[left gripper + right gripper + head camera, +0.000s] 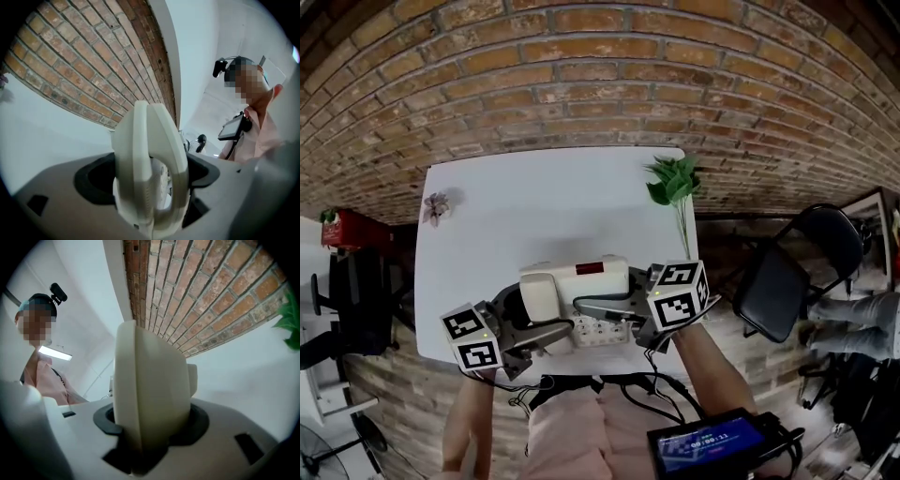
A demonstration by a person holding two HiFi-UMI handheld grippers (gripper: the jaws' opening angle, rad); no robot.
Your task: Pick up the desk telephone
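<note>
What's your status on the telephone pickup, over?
Both shut: left tongs on desk telephone, handset side; right tongs on opposite side. Phone at near edge of table. Only green sprig at far corner, well clear.

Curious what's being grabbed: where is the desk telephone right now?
Head view, bottom centre: the desk telephone is clamped between the left gripper and right gripper, over the white table's near edge.

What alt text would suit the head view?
Seen from above, a cream desk telephone is gripped at either end by the left tool and right tool over a white table. A green sprig sits at the table's right edge; brick wall behind.
</note>
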